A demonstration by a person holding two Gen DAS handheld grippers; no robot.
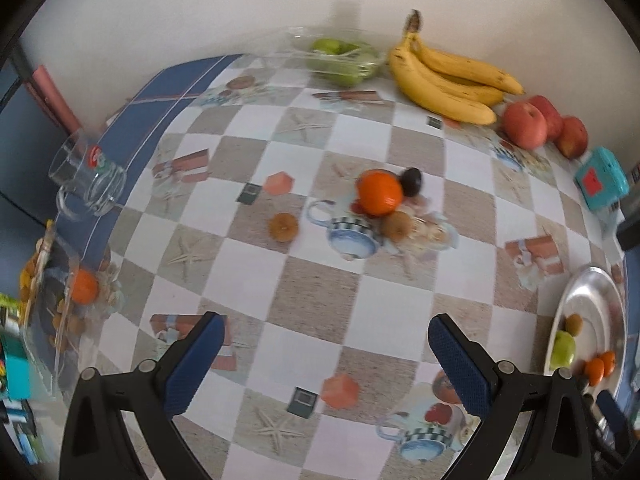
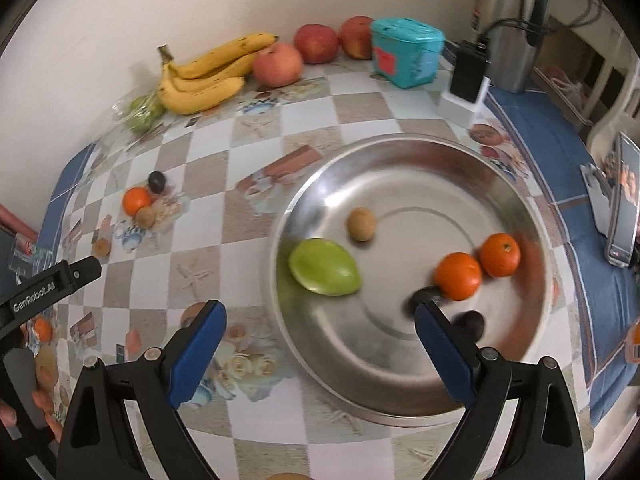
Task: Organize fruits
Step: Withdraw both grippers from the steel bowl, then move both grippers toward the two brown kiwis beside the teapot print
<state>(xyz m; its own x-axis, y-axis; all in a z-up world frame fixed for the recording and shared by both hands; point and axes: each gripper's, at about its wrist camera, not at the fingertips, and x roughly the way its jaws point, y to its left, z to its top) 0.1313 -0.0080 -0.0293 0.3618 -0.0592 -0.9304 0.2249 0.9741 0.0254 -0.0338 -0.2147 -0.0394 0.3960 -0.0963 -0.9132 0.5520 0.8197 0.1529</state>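
Observation:
A steel plate (image 2: 400, 160) holds a green fruit (image 2: 324, 267), a small brown fruit (image 2: 361, 223), two tangerines (image 2: 458, 276) and two dark plums (image 2: 471, 323). My right gripper (image 2: 318, 346) is open and empty above the plate's near left rim. On the table lie a tangerine (image 1: 379, 193), a dark plum (image 1: 411, 181) and two small brown fruits (image 1: 397, 225). My left gripper (image 1: 326, 358) is open and empty, above the table short of them. The plate also shows in the left wrist view (image 1: 580, 296).
Bananas (image 1: 444, 76), red apples (image 1: 524, 124) and a bag of green fruit (image 1: 340, 60) lie along the wall. A glass mug (image 1: 86, 178) is at the left, a teal box (image 2: 406, 52), a charger (image 2: 466, 80), a kettle (image 2: 508, 24) and a phone (image 2: 624, 208) at the right.

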